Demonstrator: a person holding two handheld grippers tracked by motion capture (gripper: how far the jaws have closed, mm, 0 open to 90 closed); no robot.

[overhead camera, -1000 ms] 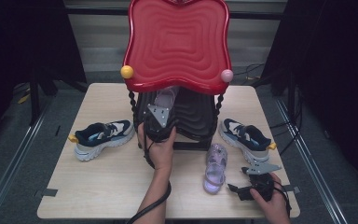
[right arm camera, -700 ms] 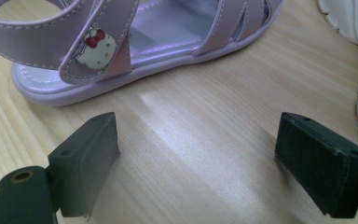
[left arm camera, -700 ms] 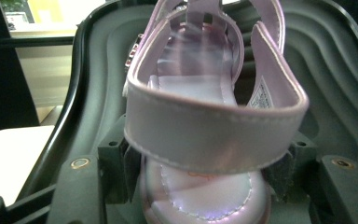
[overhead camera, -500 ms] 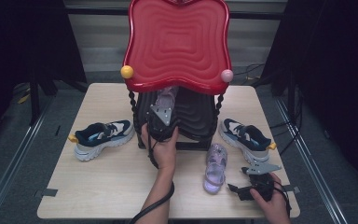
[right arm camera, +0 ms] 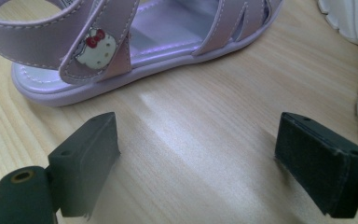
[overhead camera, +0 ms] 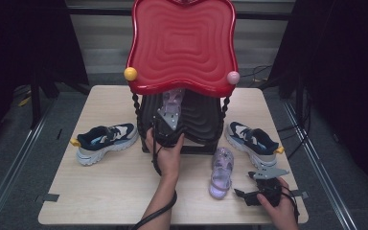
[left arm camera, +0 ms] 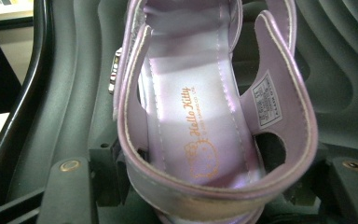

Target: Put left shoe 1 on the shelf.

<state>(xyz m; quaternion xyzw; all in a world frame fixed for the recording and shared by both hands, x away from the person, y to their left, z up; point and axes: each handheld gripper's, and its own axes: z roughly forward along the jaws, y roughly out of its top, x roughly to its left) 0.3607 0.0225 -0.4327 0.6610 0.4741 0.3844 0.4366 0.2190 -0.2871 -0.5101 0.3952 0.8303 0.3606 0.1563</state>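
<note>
Where red shelf (overhead camera: pixel 182 45) overhangs, sandal (overhead camera: pixel 173 103) toe hidden; left gripper (overhead camera: pixel 166 127) grip unclear.

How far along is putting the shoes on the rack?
One purple sandal already lies on the black rack shelf; the left gripper is at it, its jaws just opening around the heel. The right gripper rests open beside the second sandal on the table. That sandal and two sneakers remain.

One lilac sandal (left arm camera: pixel 200 116) is set on the dark ribbed shelf (overhead camera: pixel 201 120) under the red top, heel outward. Its mate (overhead camera: pixel 220 171) lies flat on the table (overhead camera: pixel 100 187), near the front edge.
</note>
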